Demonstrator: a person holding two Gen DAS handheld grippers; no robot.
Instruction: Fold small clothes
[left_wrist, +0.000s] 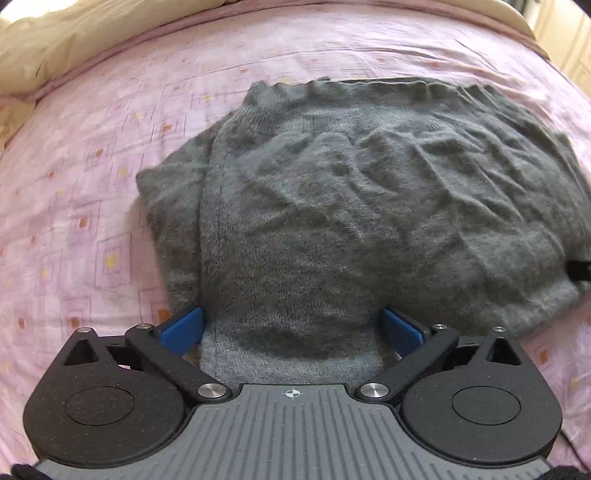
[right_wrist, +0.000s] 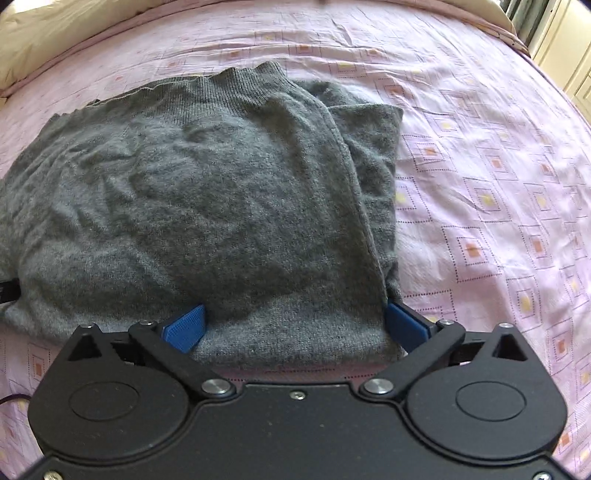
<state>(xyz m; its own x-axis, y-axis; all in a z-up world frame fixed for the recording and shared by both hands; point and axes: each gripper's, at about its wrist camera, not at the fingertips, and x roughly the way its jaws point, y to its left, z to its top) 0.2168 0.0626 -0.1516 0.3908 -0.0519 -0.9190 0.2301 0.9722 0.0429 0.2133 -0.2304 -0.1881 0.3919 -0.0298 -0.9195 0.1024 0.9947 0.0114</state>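
A grey knitted sweater (left_wrist: 351, 199) lies folded and wrinkled on the pink patterned bedsheet (left_wrist: 74, 206). My left gripper (left_wrist: 291, 325) is open at the garment's near left corner, and its blue pads (left_wrist: 181, 328) stand wide apart on either side of the near hem. In the right wrist view the same sweater (right_wrist: 207, 206) fills the left and centre, with a folded layer showing along its right side. My right gripper (right_wrist: 295, 325) is open over the near right corner, its blue pads (right_wrist: 184, 326) on either side of the hem. Neither gripper pinches the fabric.
A cream duvet or pillow (left_wrist: 62, 40) lies along the far left of the bed. Pale cabinet fronts (right_wrist: 569, 55) stand beyond the bed's far right edge. A dark part of the other gripper (left_wrist: 580, 269) shows at the sweater's right edge. Bare sheet (right_wrist: 498, 206) spreads to the right.
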